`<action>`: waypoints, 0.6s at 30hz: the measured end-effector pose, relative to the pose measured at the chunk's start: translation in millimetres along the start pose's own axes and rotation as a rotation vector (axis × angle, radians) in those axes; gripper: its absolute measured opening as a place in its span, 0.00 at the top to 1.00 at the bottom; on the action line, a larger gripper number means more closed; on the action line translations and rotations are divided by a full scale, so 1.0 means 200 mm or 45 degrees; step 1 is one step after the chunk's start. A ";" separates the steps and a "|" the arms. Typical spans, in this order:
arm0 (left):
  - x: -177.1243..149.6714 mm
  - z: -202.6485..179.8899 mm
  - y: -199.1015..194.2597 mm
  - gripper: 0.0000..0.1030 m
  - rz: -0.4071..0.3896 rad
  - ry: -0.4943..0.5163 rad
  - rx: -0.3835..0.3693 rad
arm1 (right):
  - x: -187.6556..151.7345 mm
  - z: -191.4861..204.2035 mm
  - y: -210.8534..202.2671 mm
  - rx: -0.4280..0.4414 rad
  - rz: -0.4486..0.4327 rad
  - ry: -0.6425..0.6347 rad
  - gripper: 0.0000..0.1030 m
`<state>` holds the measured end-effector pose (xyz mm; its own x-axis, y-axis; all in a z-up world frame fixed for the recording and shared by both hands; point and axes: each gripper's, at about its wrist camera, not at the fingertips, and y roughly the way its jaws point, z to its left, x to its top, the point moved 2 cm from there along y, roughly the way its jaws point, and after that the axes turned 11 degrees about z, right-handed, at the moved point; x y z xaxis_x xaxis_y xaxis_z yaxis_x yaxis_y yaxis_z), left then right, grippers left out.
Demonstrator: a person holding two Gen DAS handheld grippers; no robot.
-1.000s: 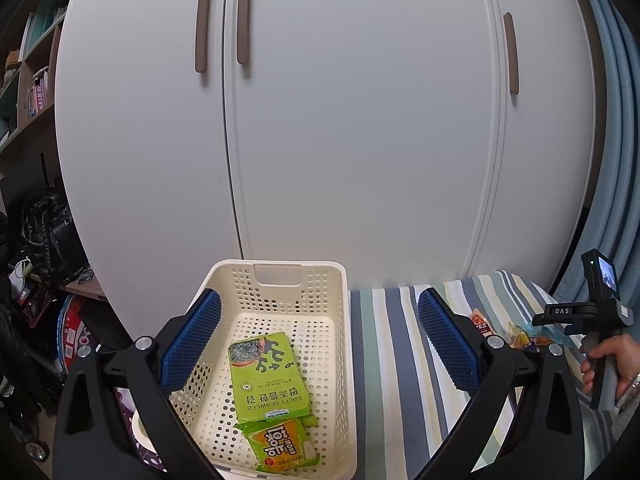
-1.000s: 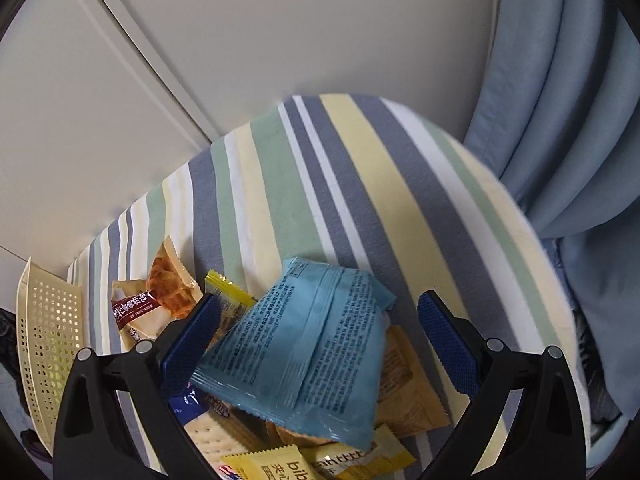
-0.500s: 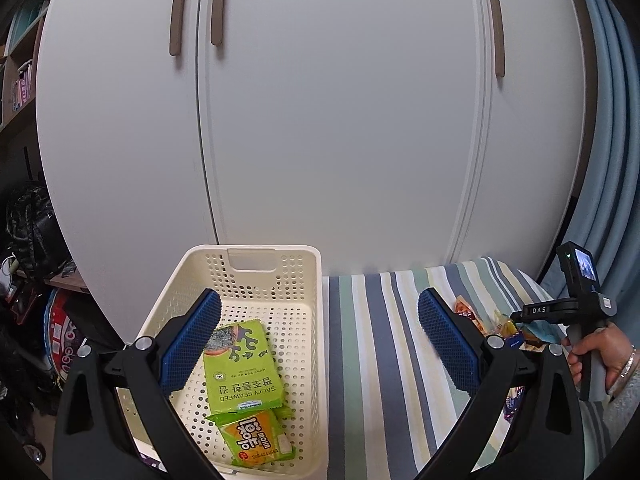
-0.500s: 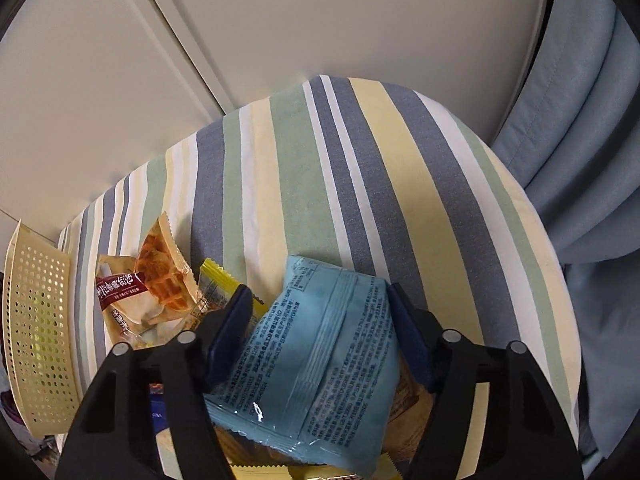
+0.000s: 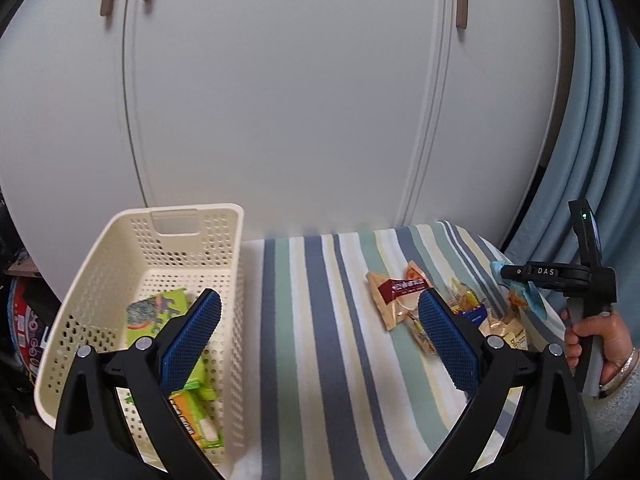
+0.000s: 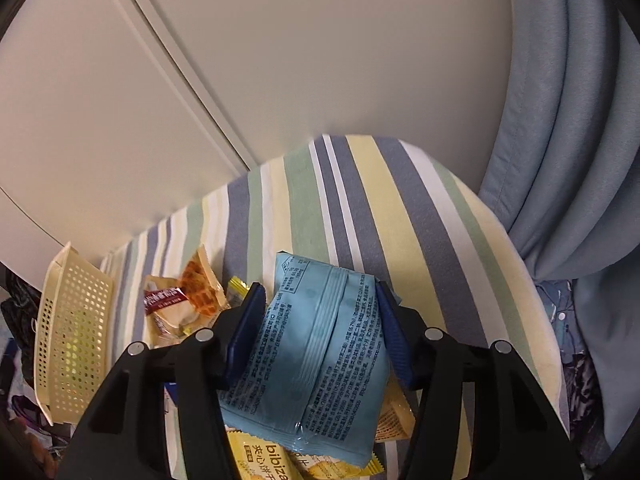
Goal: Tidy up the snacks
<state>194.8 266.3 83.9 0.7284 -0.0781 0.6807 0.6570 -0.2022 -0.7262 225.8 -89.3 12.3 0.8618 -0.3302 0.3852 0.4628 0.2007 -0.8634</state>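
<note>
The right hand-held gripper point(image 6: 320, 320) clamps a blue snack packet point(image 6: 316, 364) above the striped cloth point(image 6: 360, 208).

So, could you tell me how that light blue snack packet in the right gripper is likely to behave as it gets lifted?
The light blue packet is thin film, so it will probably sag below the right gripper rather than stay flat. It looks light for its size. Its glossy surface may slip, as the fingers pinch only its edges.

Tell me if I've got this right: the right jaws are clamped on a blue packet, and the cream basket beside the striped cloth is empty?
Not quite. The left wrist view shows the cream basket already holds green snack packs. The rest stands: the right gripper is clamped on the blue packet.
</note>
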 end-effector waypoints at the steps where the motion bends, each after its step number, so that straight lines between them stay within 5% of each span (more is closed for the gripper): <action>1: 0.01 -0.02 0.04 0.03 0.026 -0.008 -0.030 | 0.00 -0.01 -0.01 0.016 -0.013 0.007 0.46; 7: 0.07 -0.14 0.29 0.03 0.152 0.043 -0.013 | -0.03 -0.01 -0.01 0.081 -0.051 0.023 0.46; 12: 0.13 -0.25 0.57 0.03 0.318 0.070 -0.120 | -0.04 -0.05 0.01 0.116 -0.094 0.019 0.52; 18: 0.17 -0.34 0.83 0.03 0.431 0.092 -0.127 | -0.04 -0.09 0.05 0.129 -0.061 0.020 0.51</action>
<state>315.8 163.5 -6.8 0.8836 -0.2253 0.4105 0.3558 -0.2469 -0.9014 220.7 -102.0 -6.1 0.8353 -0.3557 0.4192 0.5224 0.2762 -0.8067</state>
